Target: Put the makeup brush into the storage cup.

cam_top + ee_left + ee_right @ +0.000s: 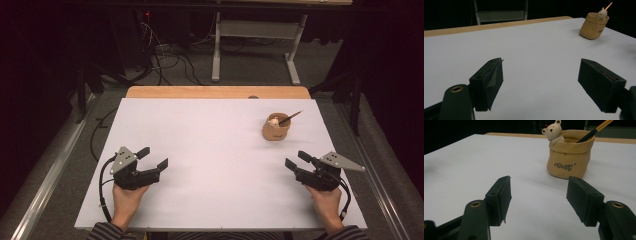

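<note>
My right tool (pixel 539 195) is spread wide and holds nothing, and so is my left tool (pixel 540 82), well apart from it across the bare white worktop (pixel 210 150). Just beyond the right one stands the tan bear pen pot (pixel 568 155), near the far right of the worktop, with a pencil (pixel 594 131) leaning out. I judge a careless reach could clip that slanted pencil and tip the soft-looking pot. Nothing stands between.
</note>
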